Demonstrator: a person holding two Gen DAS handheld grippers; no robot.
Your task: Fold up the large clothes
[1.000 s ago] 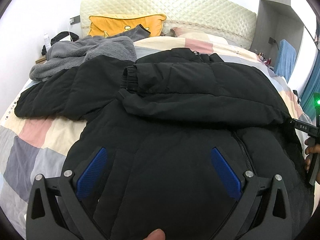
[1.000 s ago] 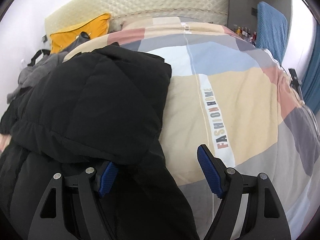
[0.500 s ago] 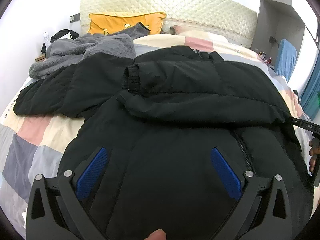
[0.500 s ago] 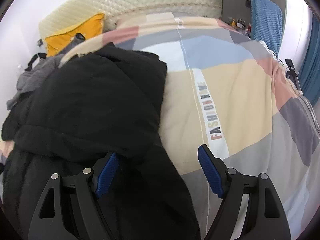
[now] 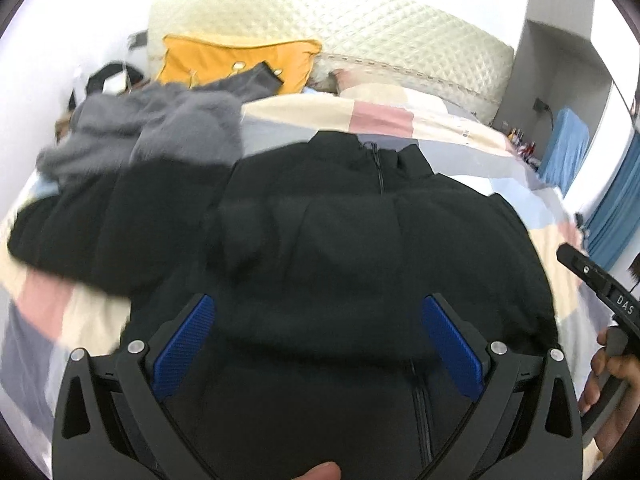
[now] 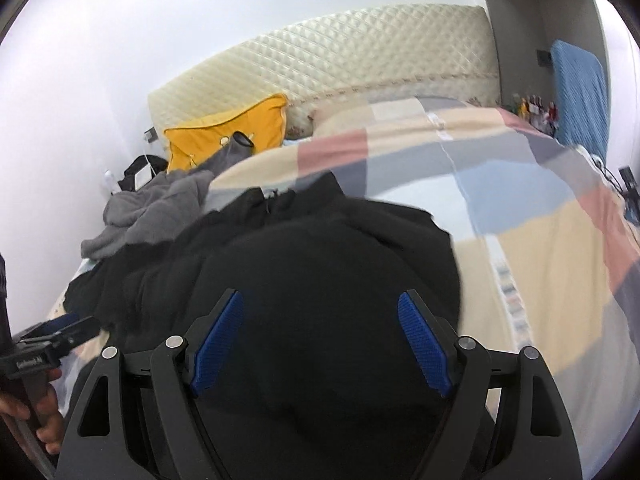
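A: How stand the tongs now?

B: The left gripper (image 5: 316, 348) is spread wide, its blue pads (image 5: 182, 338) apart with nothing pinched. Under it, in the lower middle of the frame, lies the black jacket (image 5: 360, 248). The right gripper (image 6: 320, 346) is also spread and its jaws are opening — the jacket lies below them, but the pads do not press it.

A: Where is the jacket?

B: On the patchwork bed cover (image 6: 540, 248), collar toward the quilted headboard (image 5: 380, 36). A grey fleece garment (image 5: 160, 128) lies at the upper left, near the yellow pillow (image 5: 224, 60).

A: Any containers?

B: I see none to describe.

A: What differs from a second ago?

B: Both views now look from higher up, and the right one sits over the jacket instead of its edge — more headboard shows.
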